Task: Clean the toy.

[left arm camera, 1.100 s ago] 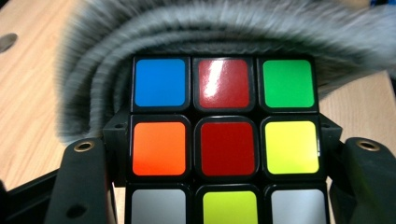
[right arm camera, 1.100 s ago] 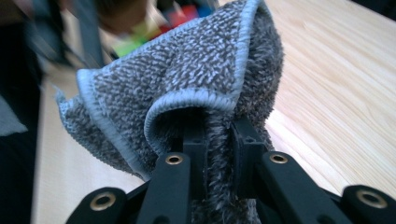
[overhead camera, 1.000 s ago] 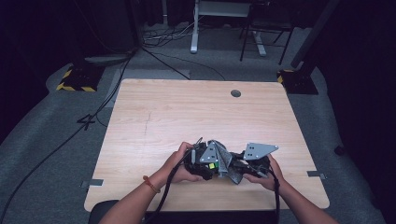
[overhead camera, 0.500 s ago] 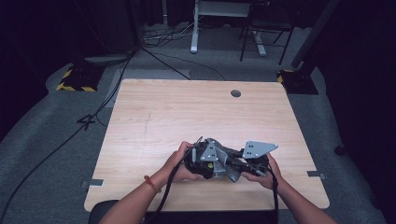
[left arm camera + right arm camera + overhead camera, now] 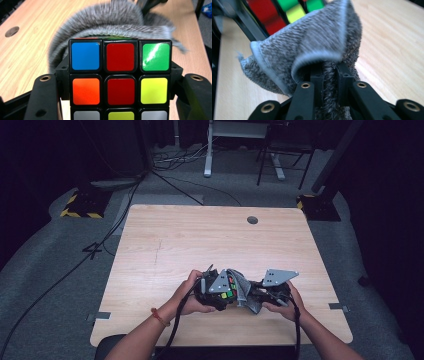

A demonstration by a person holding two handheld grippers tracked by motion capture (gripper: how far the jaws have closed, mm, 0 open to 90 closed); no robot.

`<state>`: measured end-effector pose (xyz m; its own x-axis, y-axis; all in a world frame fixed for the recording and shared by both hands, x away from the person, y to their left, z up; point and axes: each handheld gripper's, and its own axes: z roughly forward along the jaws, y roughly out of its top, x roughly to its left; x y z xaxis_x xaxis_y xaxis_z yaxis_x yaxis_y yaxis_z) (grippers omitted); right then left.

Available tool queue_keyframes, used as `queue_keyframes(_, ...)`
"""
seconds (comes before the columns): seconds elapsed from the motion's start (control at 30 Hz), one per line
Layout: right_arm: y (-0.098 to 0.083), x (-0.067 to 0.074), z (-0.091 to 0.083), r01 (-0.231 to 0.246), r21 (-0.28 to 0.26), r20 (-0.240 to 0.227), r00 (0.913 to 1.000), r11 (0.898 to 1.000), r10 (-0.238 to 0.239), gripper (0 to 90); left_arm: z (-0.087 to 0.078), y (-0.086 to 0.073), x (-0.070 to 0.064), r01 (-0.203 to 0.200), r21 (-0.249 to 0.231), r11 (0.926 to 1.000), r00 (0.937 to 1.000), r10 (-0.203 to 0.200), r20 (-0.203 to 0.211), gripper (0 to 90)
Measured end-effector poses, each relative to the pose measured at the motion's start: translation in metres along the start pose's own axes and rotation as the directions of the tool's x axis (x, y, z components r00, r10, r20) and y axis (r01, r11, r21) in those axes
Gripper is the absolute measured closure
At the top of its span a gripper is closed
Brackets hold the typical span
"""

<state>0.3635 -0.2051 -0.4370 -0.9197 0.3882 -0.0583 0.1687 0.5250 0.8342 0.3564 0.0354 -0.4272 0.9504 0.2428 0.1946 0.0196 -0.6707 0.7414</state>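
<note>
Left claw (image 5: 120, 100) clamped on puzzle cube (image 5: 120, 75), jaws at its 2 sides. Right claw (image 5: 329, 82) pinched tight on grey cloth (image 5: 312, 45), cloth pressed against cube above the desk (image 5: 200, 240).

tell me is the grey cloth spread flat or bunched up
Bunched up. The cloth is folded over and pinched in the right tool, pressed against the cube.

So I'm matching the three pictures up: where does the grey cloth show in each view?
High view: grey cloth low centre, between the two grippers.
Left gripper view: top centre, behind the puzzle cube.
Right gripper view: centre, pinched in the jaws.
Shared landmark: the cube's coloured stickers.
</note>
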Motion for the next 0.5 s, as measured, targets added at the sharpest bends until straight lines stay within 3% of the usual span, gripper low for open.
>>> queue_keyframes(0.1, 0.007, 0.007, -0.005, 0.028, -0.044, -0.013, 0.9995, 0.999, -0.029, 79.5, 0.009, 0.000, -0.004, -0.010, 0.033, 0.9994, 0.9999, 0.010, 0.011, 33.6)
queue_keyframes(0.2, 0.013, 0.015, -0.007, 0.081, -0.077, -0.016, 0.9965, 0.994, -0.082, 79.3, 0.014, 0.000, -0.006, -0.013, 0.031, 0.9994, 0.9996, 0.012, 0.027, 33.6)
queue_keyframes(0.3, 0.012, 0.012, -0.007, 0.068, -0.089, -0.016, 0.9975, 0.994, -0.069, 79.2, 0.014, 0.001, -0.007, -0.011, 0.022, 0.9997, 0.9994, 0.010, 0.032, 33.6)
queue_keyframes(0.4, 0.008, 0.004, -0.002, 0.056, -0.030, 0.029, 0.9980, 0.998, -0.055, 79.2, 0.011, 0.001, -0.009, -0.023, 0.013, 0.9997, 0.9993, 0.022, 0.031, 33.7)
queue_keyframes(0.5, -0.004, -0.010, 0.006, -0.026, 0.031, 0.025, 0.9994, 0.999, 0.025, 79.2, 0.005, 0.002, -0.008, -0.021, -0.026, 0.9994, 0.9994, 0.021, 0.026, 33.7)
